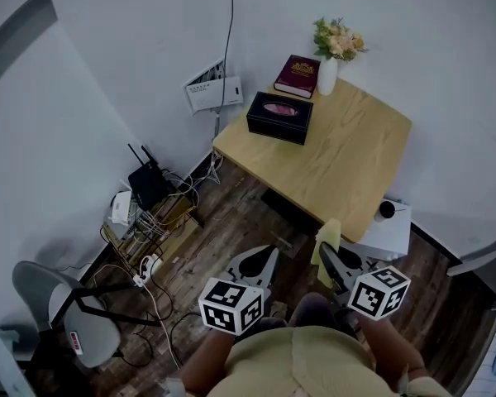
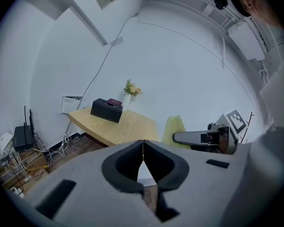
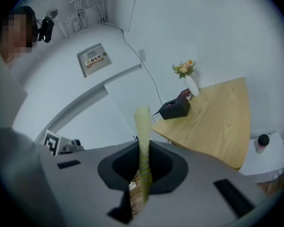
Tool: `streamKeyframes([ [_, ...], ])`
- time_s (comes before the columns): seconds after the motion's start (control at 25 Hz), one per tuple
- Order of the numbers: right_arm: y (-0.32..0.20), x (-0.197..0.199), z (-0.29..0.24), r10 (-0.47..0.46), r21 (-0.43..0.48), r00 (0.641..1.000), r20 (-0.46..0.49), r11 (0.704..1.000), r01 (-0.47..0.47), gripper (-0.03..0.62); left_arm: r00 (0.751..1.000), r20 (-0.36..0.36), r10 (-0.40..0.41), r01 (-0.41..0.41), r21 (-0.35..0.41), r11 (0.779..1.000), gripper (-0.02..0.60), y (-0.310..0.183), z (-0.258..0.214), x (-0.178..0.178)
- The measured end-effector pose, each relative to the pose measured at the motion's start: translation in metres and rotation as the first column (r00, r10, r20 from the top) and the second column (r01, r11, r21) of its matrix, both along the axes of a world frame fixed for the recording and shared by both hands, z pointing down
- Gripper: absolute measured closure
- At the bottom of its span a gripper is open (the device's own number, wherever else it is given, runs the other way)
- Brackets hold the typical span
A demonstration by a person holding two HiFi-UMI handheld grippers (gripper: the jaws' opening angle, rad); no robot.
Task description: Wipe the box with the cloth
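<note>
The black box [image 1: 279, 117] with a pink oval top opening rests near the far left corner of the wooden table [image 1: 347, 168]. It also shows in the left gripper view as the box [image 2: 107, 109] and in the right gripper view as the box [image 3: 175, 109]. My right gripper [image 1: 328, 256] is shut on a yellow-green cloth [image 1: 327, 240], held upright off the table's near edge; the cloth [image 3: 143, 141] stands clamped between its jaws. My left gripper [image 1: 263, 263] hangs beside it over the floor, shut and empty, jaws touching [image 2: 143, 145]. Both grippers are well short of the box.
A maroon book [image 1: 298, 76] and a white vase of flowers [image 1: 329, 64] stand behind the box. A white low unit with a small bottle [image 1: 387, 210] sits at the table's near right. A router [image 1: 147, 184], tangled cables [image 1: 149, 259] and a grey chair [image 1: 66, 313] lie to the left.
</note>
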State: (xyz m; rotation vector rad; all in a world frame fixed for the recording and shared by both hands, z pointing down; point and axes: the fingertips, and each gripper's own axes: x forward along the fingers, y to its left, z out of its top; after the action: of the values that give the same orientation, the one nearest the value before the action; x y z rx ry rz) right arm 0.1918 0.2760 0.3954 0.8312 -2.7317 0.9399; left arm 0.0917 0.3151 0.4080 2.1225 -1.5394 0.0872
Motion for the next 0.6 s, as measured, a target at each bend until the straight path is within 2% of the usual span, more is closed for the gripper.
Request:
streamKeyframes([
  [0.28,-0.015,-0.023,0.008,-0.034,-0.014,0.999,-0.002,0.999,0.034,0.553,0.999,-0.003,-0.053,0.053,-0.015,0.998,0.56,-0.007,0.008,-0.025],
  [0.6,-0.072,-0.037,0.011,-0.062,-0.02,0.998,0.012,0.998,0.062,0.553,0.999,0.003,-0.047,0.047,-0.009,0.999,0.56,-0.067,0.013,-0.034],
])
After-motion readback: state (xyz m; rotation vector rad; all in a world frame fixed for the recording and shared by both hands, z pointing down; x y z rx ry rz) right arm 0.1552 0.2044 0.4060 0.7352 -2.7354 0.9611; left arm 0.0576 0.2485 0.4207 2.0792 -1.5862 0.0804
